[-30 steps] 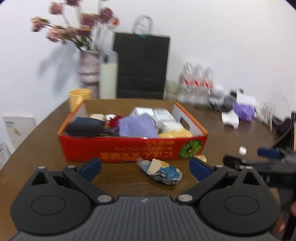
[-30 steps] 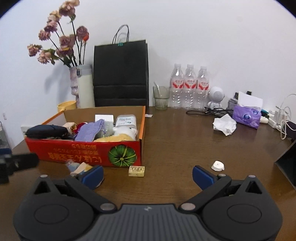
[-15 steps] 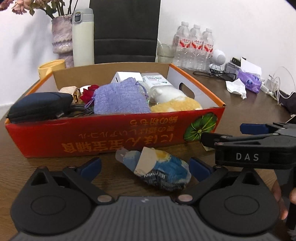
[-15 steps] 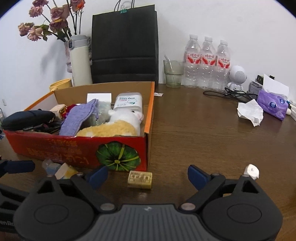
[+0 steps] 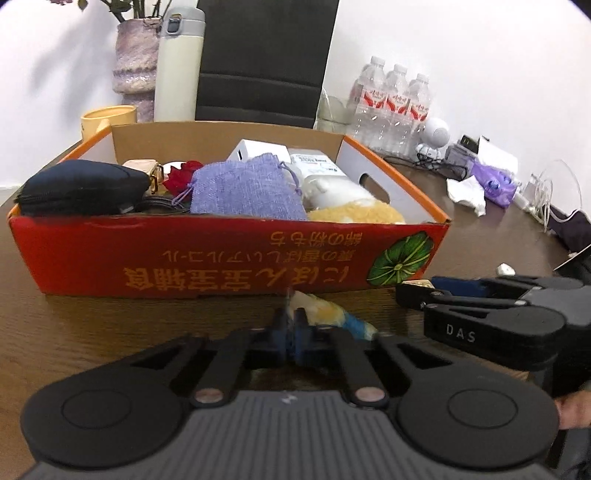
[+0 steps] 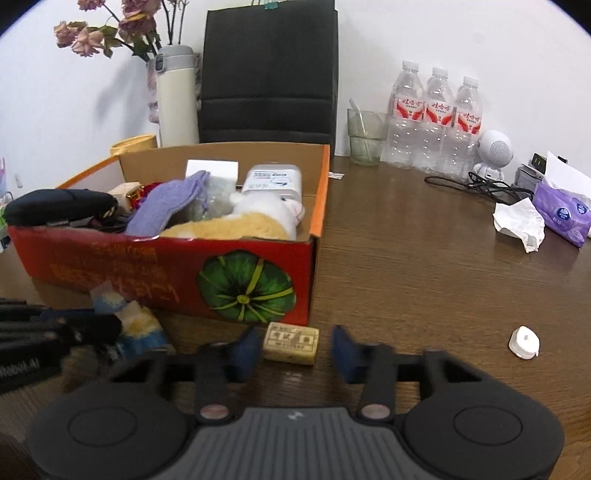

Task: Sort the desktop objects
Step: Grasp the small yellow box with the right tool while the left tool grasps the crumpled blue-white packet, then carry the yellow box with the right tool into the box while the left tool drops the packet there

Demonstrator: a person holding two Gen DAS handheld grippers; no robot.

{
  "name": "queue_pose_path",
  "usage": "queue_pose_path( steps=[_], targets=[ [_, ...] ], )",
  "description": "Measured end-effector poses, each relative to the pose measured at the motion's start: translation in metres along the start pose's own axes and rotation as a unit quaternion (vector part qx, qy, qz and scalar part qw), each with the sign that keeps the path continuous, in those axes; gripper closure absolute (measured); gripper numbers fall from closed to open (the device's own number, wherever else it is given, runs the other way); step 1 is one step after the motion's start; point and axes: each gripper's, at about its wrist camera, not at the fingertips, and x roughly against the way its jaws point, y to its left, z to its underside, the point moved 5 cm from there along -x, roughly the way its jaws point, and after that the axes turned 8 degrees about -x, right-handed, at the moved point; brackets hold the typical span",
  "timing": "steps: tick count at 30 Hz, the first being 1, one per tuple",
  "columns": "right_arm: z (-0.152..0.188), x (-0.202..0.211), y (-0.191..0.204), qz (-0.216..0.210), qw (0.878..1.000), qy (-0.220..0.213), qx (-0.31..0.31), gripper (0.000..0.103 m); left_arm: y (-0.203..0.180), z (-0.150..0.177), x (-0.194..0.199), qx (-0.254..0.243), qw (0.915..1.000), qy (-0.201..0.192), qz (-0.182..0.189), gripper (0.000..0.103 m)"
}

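Lying flat, cream printed eraser block (image 6: 290,343)

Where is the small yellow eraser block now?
In the right wrist view, the eraser block lies on the table, before the red box, between the closing right gripper's jaws.

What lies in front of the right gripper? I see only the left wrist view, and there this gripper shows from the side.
Observer: A small yellowish block with a printed label lies on the table, between the jaws of the right gripper.
Operator: Do the jaws hold it already?
Observer: Not yet. They are closing, and a gap shows between the block and the jaw on its right.
Operator: The stems in the vase go out of my picture. What is on them?
Observer: Dried pink flowers, drooping to the left above the thermos bottle.
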Motion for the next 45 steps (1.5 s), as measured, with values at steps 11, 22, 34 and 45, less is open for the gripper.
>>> queue_pose_path(
  steps=[11,22,34,45],
  targets=[
    [0.016,0.072,0.010,-0.013,0.999,-0.047,-0.010,0.073,-0.002,0.017,0.107,0.009,0.9960,-0.086,-0.022,0.099],
    [0.015,0.206,0.047,-0.057,0.983,-0.173,0.027,0.074,-0.023,0.033,0.215,-0.033,0.9737,-0.197,-0.110,0.099],
    [-0.005,0.235,0.052,-0.058,0.975,-0.211,0.032,0.073,-0.015,0.010,0.230,-0.035,0.9651,-0.234,-0.113,0.099],
    [-0.126,0.178,0.036,-0.081,0.973,-0.215,-0.010,0.073,0.063,-0.119,0.163,-0.002,0.9752,-0.214,-0.056,0.099]
  ],
)
